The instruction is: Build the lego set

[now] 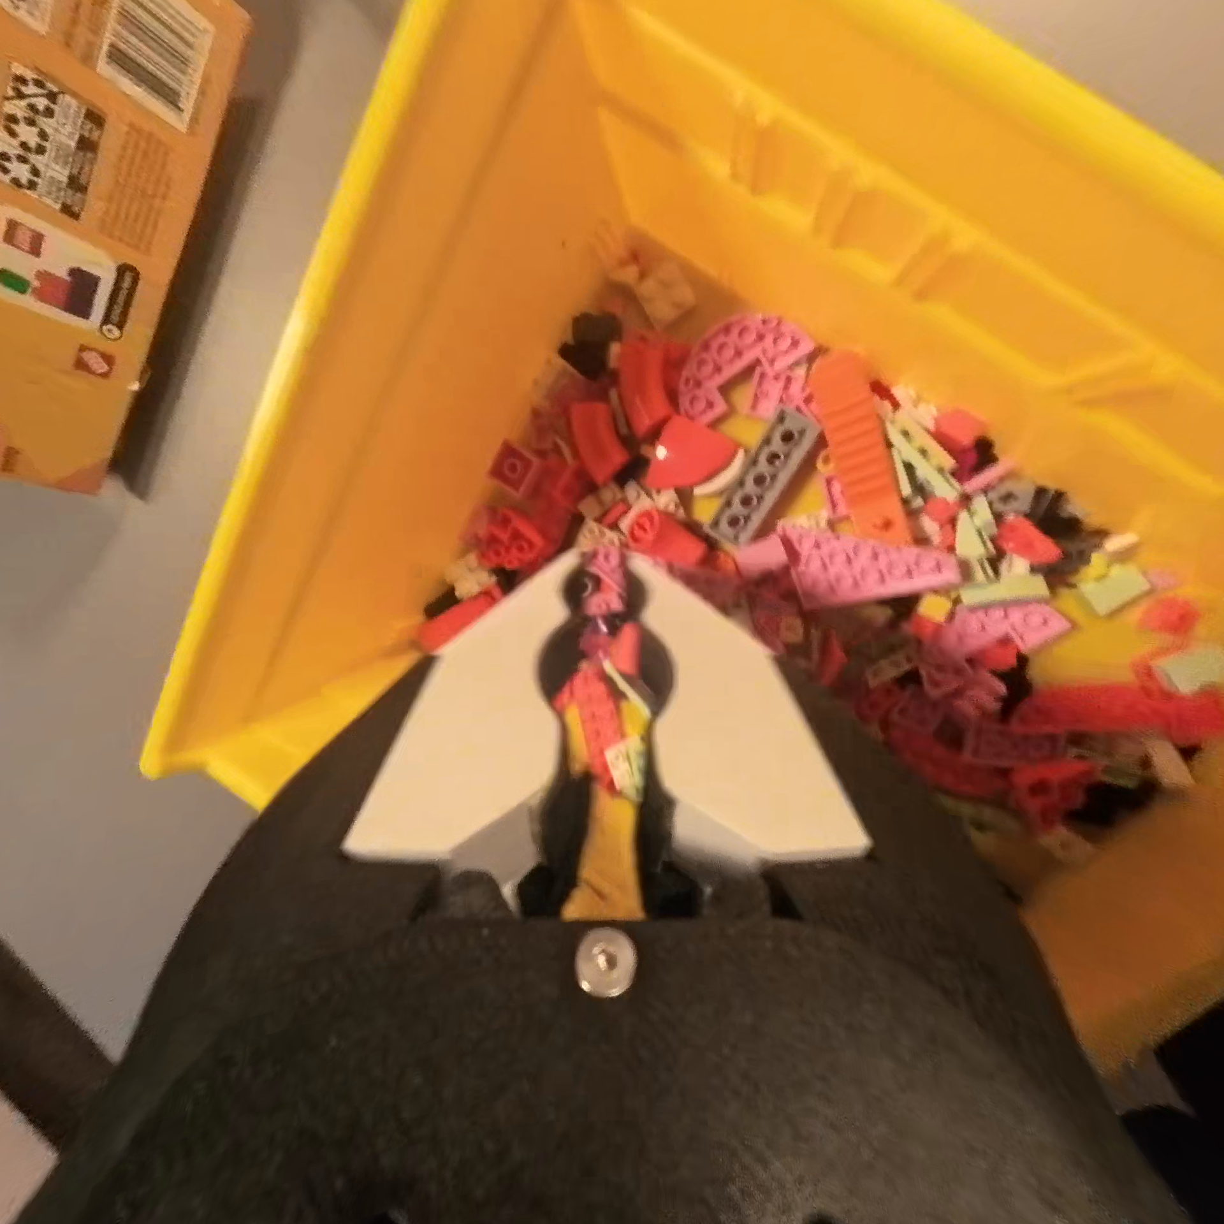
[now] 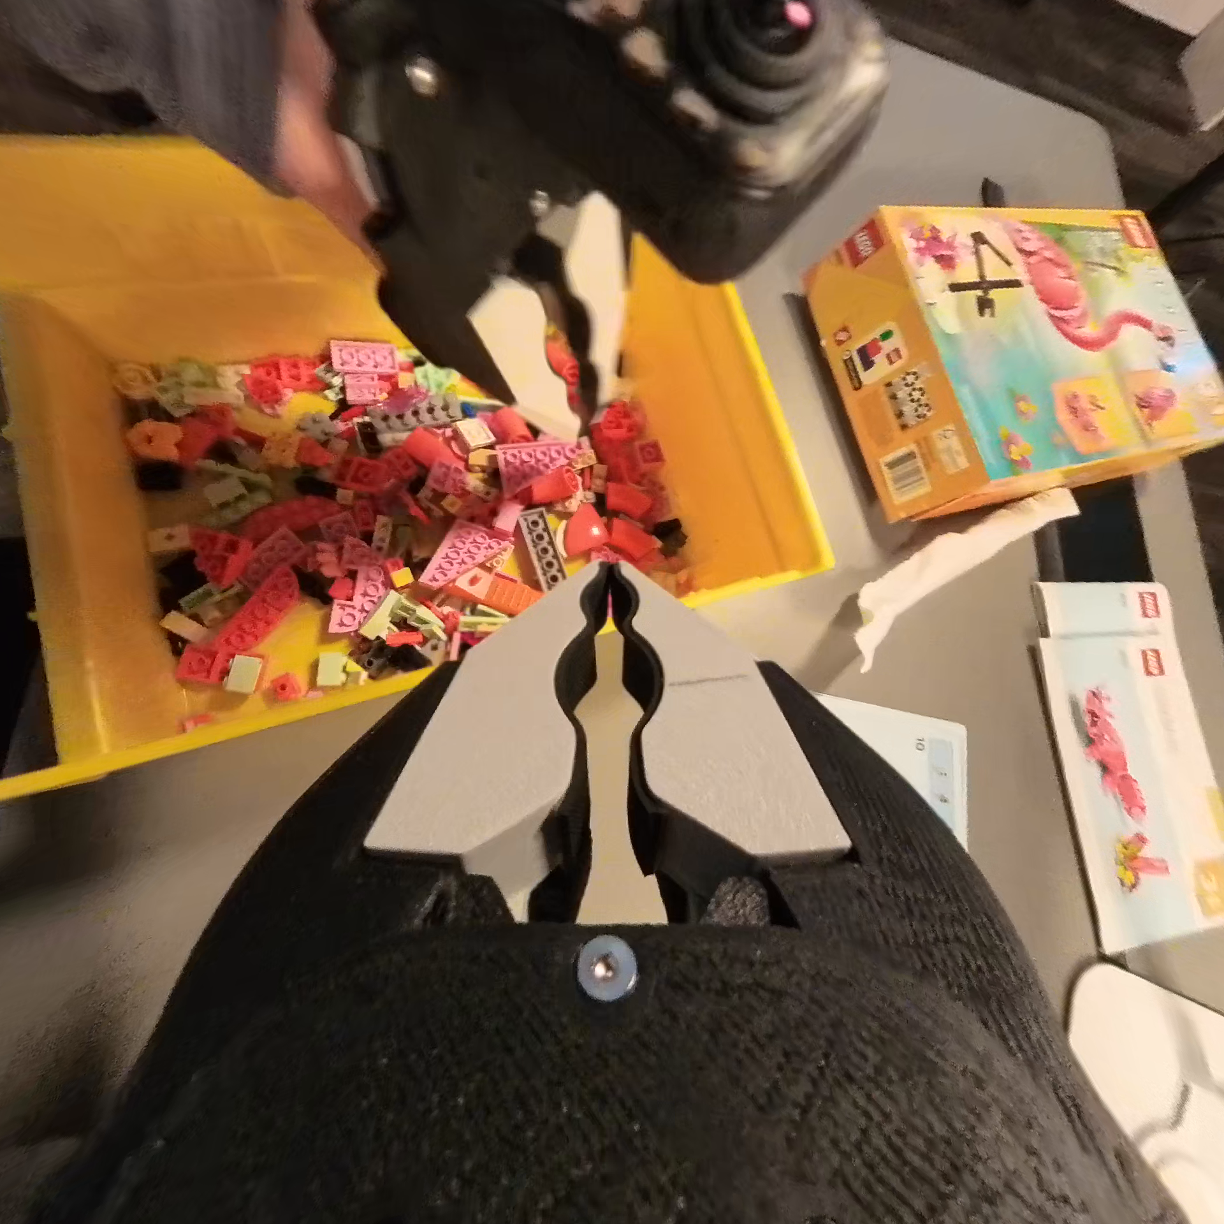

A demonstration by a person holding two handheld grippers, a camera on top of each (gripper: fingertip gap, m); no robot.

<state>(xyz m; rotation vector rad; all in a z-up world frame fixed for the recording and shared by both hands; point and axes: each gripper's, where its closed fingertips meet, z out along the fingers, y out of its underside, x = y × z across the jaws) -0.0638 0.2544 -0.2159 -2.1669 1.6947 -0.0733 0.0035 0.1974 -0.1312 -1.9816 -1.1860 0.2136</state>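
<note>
A yellow bin [image 1: 285, 410] holds a pile of loose toy bricks [image 1: 828, 550], mostly red and pink. My left gripper [image 1: 606, 560] hangs just over the pile near the bin's corner, its jaws a narrow way apart. A pink brick [image 1: 606, 583] shows through the gap, and the blur hides whether the pads touch it. The right wrist view shows this gripper [image 2: 586, 424] tip-down on the pile [image 2: 397, 516]. My right gripper [image 2: 609, 566] is shut with nothing seen between its pads, above the bin's near right edge [image 2: 781, 569], close to a red dome piece [image 2: 586, 530].
An orange toy box [image 2: 993, 371] lies right of the bin and also shows in the left wrist view [image 1: 79, 199]. A white tissue [image 2: 940, 569] and white booklets [image 2: 1126, 762] lie on the grey table. A person's sleeve [image 2: 199, 79] reaches in from the top left. One gripper's finger ends stand about 12 cm off the other's. The white tissue [image 2: 940, 569] lies around 25 cm away from my left fingertips.
</note>
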